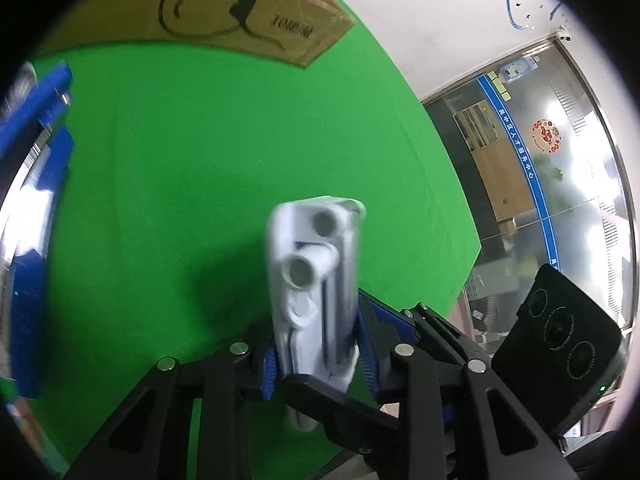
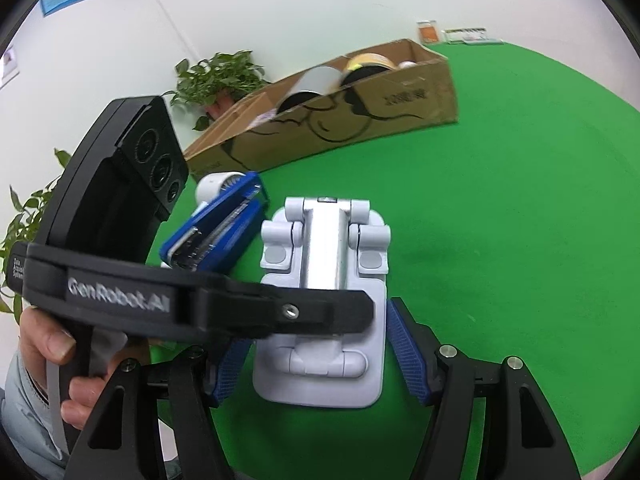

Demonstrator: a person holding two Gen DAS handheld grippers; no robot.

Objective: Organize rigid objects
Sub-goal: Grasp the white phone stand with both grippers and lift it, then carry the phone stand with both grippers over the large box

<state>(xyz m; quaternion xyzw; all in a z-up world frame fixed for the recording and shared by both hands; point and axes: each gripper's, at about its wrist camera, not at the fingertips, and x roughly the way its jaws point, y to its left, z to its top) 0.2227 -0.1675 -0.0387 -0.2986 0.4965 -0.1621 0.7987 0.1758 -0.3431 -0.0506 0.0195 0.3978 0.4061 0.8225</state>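
Left hand: The left gripper [image 1: 316, 344] had its jaws drawn nearly closed on a white folding stand [image 1: 308, 264]. It was pinched across its thin sides and held edge-on, clear of the green desk [image 1: 160, 160], with its shadow on the cloth below.

Right hand: The right gripper [image 2: 320, 344] stood about half open astride a flat white stand [image 2: 324, 240]. The blue pads [image 2: 408, 344] were just beside its long edges. Whether they pressed on it could not be told.

One stand or two: The two views did not settle whether this was the same piece.

Where it lay: In the right wrist view the stand sat toward the near middle of the desk, face up and hinges folded. A blue stapler [image 2: 216, 224] lay just beside it on the left.

Destination: An open cardboard box [image 2: 360, 112] stood near the far edge, already holding rolls of tape.

Step in hand: By the look of it, this was the pick-up of the stand, with the grip secured on the left and the carry not yet made.

Next move: Likely a lift clear of the stapler and a carry toward the far edge. The stand would need to go over the box's near wall and be released inside, with the hinged parts kept from swinging open.
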